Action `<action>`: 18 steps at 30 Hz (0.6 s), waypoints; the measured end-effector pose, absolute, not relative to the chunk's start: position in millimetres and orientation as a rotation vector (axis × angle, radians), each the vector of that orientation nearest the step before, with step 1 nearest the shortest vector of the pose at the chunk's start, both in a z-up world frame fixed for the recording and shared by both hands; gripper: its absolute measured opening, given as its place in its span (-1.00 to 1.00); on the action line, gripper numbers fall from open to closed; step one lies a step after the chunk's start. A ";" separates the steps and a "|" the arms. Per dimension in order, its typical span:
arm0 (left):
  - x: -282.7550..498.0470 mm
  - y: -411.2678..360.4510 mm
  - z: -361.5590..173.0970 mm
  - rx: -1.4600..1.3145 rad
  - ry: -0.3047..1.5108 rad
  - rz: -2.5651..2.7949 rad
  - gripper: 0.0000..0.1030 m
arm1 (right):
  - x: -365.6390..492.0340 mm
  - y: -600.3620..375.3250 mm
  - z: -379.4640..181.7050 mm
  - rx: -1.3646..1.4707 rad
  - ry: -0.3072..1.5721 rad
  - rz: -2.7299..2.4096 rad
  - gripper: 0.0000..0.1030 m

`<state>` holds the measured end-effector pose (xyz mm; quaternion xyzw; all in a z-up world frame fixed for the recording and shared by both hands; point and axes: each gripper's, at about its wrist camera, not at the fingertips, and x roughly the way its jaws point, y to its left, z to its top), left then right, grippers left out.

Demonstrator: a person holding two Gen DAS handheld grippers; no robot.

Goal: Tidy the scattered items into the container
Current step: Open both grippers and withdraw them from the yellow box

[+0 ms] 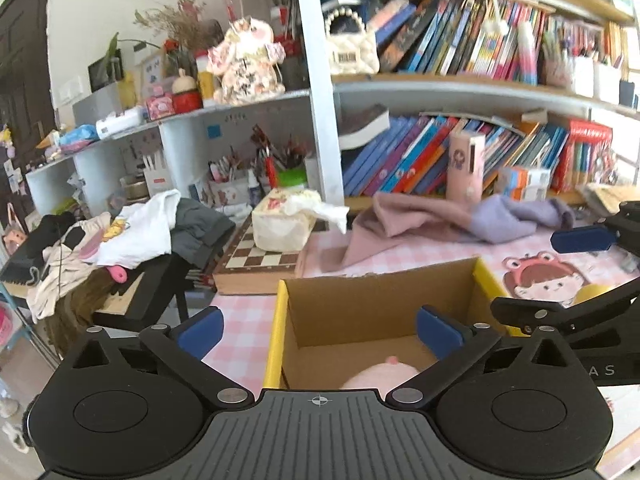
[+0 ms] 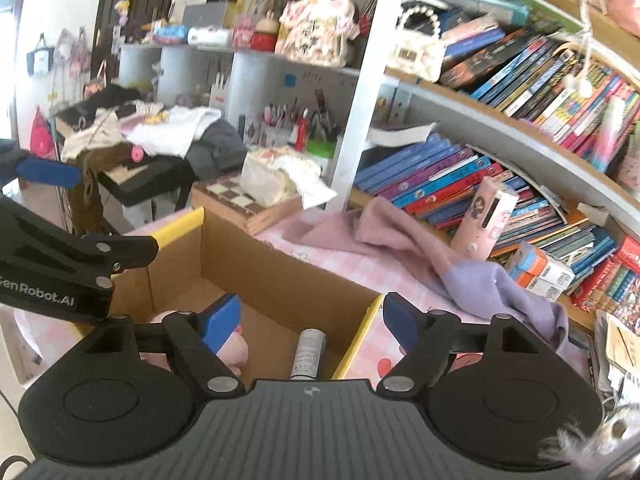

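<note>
An open cardboard box (image 1: pixel 372 304) with yellow edges stands on the pink checked table; it also shows in the right wrist view (image 2: pixel 276 276). A pink plush toy (image 1: pixel 380 374) lies on its floor and also shows in the right wrist view (image 2: pixel 236 350), beside a silver-grey tube (image 2: pixel 307 352). My left gripper (image 1: pixel 320 330) is open and empty above the box's left side. My right gripper (image 2: pixel 310 322) is open and empty above the box's right wall. Each gripper shows at the edge of the other's view.
A pink and lilac cloth (image 1: pixel 440 220) lies behind the box, with a pink case (image 2: pixel 484 220) and an orange carton (image 2: pixel 536 266) near the bookshelf. A tissue box (image 1: pixel 284 224) sits on a chessboard (image 1: pixel 260 264). A side table with clothes (image 1: pixel 120 236) stands left.
</note>
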<state>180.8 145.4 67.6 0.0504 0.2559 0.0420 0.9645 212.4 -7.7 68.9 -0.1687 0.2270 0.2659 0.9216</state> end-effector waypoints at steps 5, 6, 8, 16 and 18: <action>153.9 133.0 75.9 0.113 0.495 0.075 1.00 | 185.0 -25.9 79.9 -0.311 0.415 0.532 0.57; 148.6 130.8 76.8 0.113 0.492 0.073 1.00 | 179.7 -29.7 81.6 -0.302 0.407 0.530 0.57; 136.9 126.4 77.9 0.111 0.487 0.069 1.00 | 169.3 -37.3 84.5 -0.284 0.396 0.524 0.58; 94.7 117.2 74.4 0.086 0.484 0.099 1.00 | 131.2 -60.8 86.5 -0.265 0.366 0.505 0.61; 85.4 117.6 73.6 0.062 0.487 0.107 1.00 | 122.8 -65.8 84.6 -0.259 0.364 0.498 0.61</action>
